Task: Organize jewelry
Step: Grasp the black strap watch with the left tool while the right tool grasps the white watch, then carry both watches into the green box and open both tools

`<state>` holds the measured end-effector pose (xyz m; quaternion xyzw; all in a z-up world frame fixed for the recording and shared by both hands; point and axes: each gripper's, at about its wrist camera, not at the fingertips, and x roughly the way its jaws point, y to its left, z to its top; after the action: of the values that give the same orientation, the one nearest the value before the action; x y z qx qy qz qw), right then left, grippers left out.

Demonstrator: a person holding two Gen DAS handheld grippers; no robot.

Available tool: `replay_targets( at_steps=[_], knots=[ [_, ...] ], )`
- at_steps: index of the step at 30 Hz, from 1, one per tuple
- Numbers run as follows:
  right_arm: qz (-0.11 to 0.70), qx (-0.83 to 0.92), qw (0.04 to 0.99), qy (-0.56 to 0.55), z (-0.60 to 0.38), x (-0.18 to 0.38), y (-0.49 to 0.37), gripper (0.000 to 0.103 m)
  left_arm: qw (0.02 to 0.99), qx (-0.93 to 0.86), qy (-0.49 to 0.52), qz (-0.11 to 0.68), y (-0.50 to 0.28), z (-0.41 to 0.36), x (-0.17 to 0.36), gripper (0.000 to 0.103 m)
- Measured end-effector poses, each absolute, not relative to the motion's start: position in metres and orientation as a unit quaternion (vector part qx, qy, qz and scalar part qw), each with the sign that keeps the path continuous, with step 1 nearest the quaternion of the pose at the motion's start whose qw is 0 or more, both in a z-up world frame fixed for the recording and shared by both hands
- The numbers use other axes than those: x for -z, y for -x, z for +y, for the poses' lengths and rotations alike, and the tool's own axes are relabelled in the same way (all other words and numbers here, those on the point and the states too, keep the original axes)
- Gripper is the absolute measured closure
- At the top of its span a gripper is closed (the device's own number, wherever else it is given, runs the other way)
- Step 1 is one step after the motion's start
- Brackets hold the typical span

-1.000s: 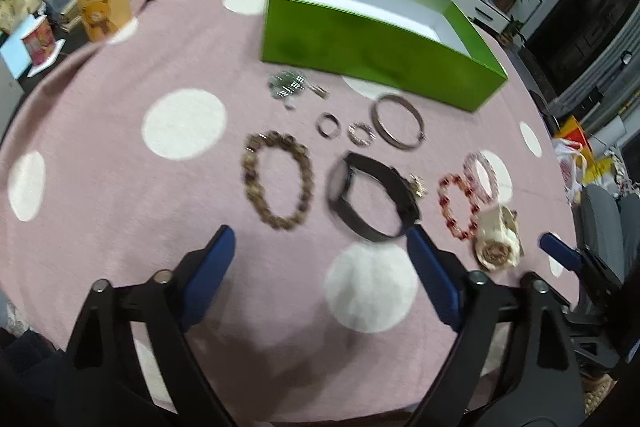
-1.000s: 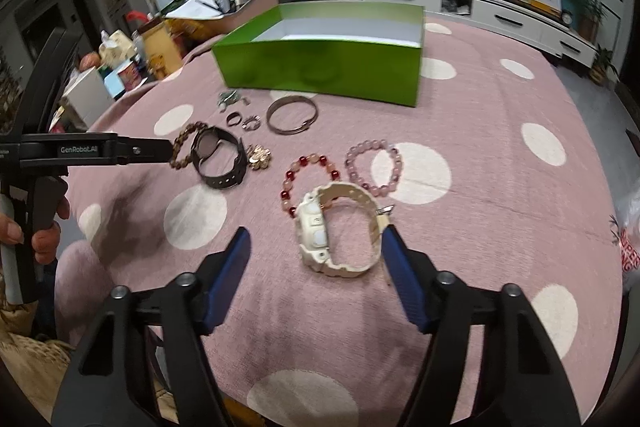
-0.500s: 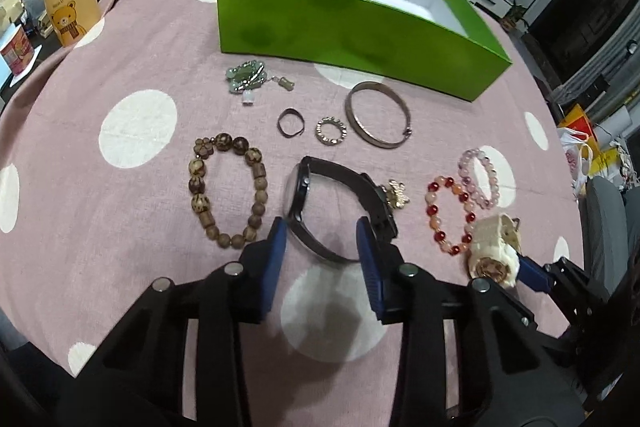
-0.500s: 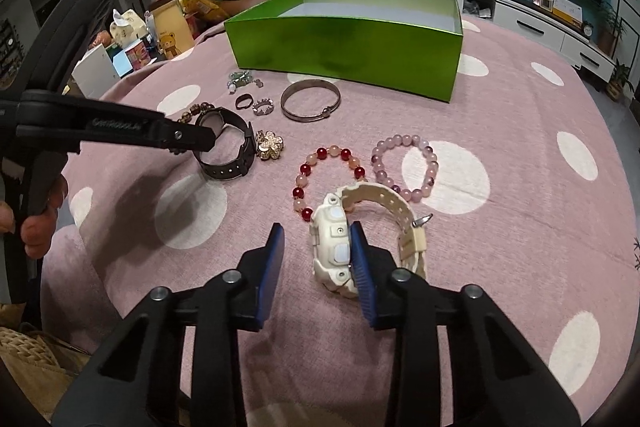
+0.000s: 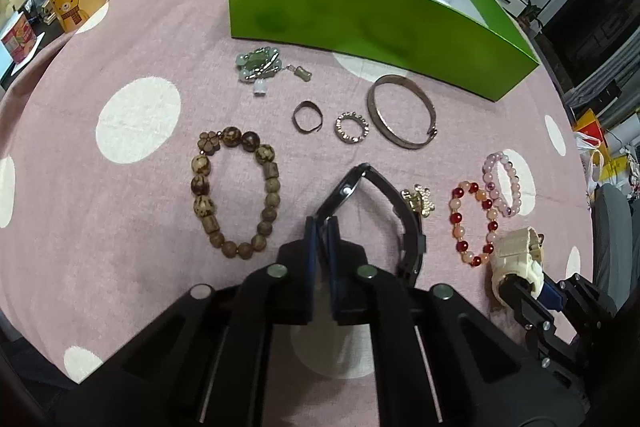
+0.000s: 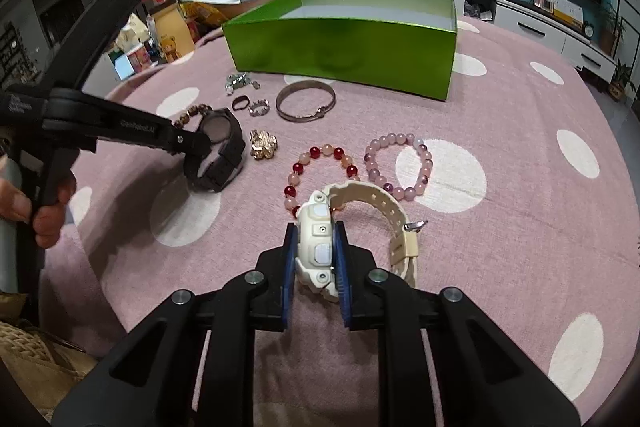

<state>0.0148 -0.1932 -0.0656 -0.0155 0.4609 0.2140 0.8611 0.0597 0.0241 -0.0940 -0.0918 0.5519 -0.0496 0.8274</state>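
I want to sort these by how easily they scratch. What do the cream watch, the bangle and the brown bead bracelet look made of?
Cream watch: moulded plastic or resin, matte, with a holed strap.
Bangle: metal, probably, a thin band with dull brownish sheen.
Brown bead bracelet: wood or seed beads, mottled and carved-looking, low gloss.

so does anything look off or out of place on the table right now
Nothing looks spilled or broken. The jewelry lies in a tidy spread in front of the green box. Only the two watches stand on edge: the black watch in the left gripper, the cream watch in the right gripper.
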Motion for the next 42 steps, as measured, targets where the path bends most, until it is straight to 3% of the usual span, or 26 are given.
replay_targets(
  at_steps=[9, 21, 36, 37, 38, 40, 41, 42],
  knots=[
    [0.412, -0.228, 0.882, -0.014, -0.205, 0.022, -0.020, 0.085, 0.850, 0.066, 0.101, 0.513, -0.059, 0.034, 0.062, 0.098],
    [0.346, -0.206, 0.915, 0.006, -0.196, -0.015, -0.116, 0.085, 0.895, 0.051, 0.065, 0.438, -0.129, 0.035, -0.002, 0.098],
    [0.405, -0.189, 0.894, -0.010, -0.172, 0.038, -0.242, 0.085, 0.873, 0.017, 0.054, 0.485, -0.238, 0.032, 0.042, 0.095],
    [0.408, -0.184, 0.894, -0.011, -0.172, 0.041, -0.245, 0.083, 0.871, 0.017, 0.055, 0.488, -0.240, 0.033, 0.044, 0.094],
    [0.408, -0.182, 0.895, -0.013, -0.173, 0.042, -0.248, 0.075, 0.869, 0.019, 0.057, 0.491, -0.244, 0.033, 0.048, 0.094],
    [0.403, -0.173, 0.898, -0.029, -0.180, 0.038, -0.250, 0.067, 0.870, 0.014, 0.052, 0.490, -0.245, 0.033, 0.049, 0.088],
    [0.398, -0.172, 0.900, -0.037, -0.185, 0.034, -0.249, 0.064, 0.870, 0.014, 0.051, 0.490, -0.245, 0.032, 0.049, 0.076],
    [0.393, -0.171, 0.902, -0.045, -0.190, 0.030, -0.248, 0.062, 0.872, 0.015, 0.052, 0.487, -0.244, 0.033, 0.047, 0.056]
  ],
)
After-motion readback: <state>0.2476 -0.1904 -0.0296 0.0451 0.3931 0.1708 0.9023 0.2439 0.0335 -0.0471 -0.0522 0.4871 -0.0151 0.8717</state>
